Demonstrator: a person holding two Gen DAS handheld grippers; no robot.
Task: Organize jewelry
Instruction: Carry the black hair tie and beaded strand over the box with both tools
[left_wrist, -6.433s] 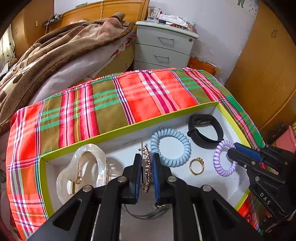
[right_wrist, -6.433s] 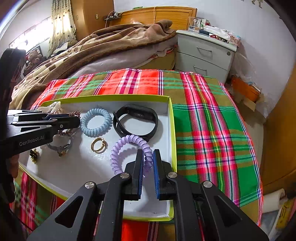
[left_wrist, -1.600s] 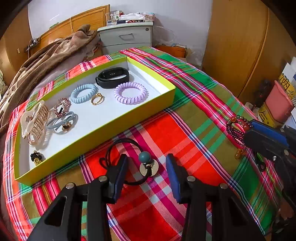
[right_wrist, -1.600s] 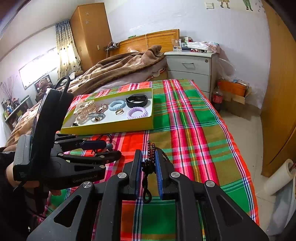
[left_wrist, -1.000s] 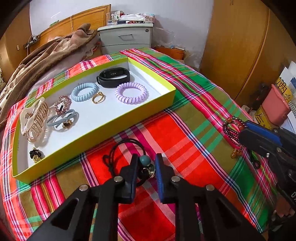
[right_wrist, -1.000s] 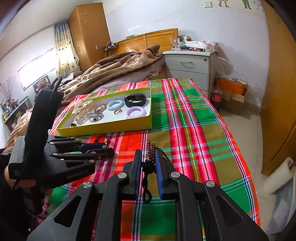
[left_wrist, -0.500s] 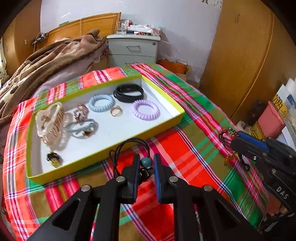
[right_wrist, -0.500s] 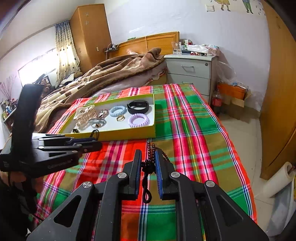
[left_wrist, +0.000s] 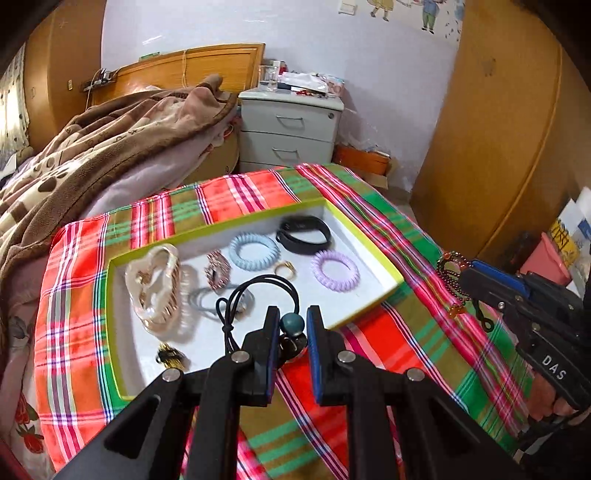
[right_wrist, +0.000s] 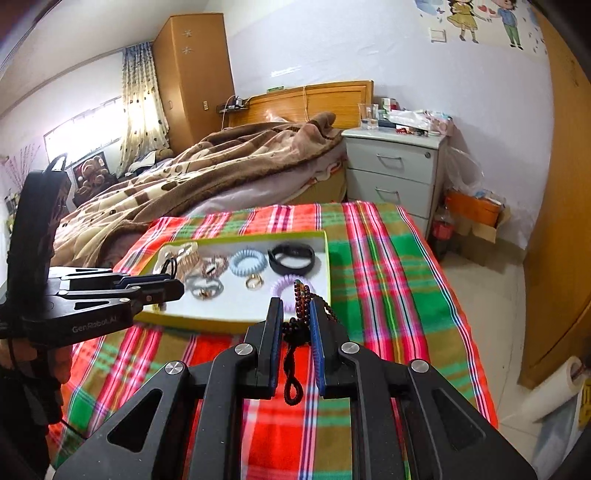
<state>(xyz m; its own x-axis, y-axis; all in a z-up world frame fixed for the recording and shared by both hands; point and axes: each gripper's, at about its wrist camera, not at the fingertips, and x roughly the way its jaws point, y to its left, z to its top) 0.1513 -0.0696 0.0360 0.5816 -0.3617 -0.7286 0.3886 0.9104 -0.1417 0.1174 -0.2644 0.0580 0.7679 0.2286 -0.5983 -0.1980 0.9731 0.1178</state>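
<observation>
My left gripper (left_wrist: 291, 325) is shut on a black hair tie with a teal bead (left_wrist: 292, 324) and holds it above the near edge of the green-rimmed white tray (left_wrist: 369, 301). The tray holds a pearly hair claw (left_wrist: 155, 288), a blue coil tie (left_wrist: 254, 251), a purple coil tie (left_wrist: 334, 270), a black band (left_wrist: 303, 235), a gold ring (left_wrist: 285, 268) and other pieces. My right gripper (right_wrist: 296, 317) is shut on a dark red bead necklace (right_wrist: 301, 299), raised over the plaid cloth near the tray's (right_wrist: 236, 318) front right corner. It also shows in the left wrist view (left_wrist: 466, 275).
The tray lies on a red-green plaid cloth (left_wrist: 406, 354) over a surface beside a bed with a brown blanket (left_wrist: 92, 155). A grey nightstand (left_wrist: 291, 133) stands behind. A wooden wardrobe (left_wrist: 498, 147) is at the right.
My left gripper shut on the hair tie and lifted it off the cloth to the tray's near edge. My right gripper, holding the necklace, has risen and come nearer the tray.
</observation>
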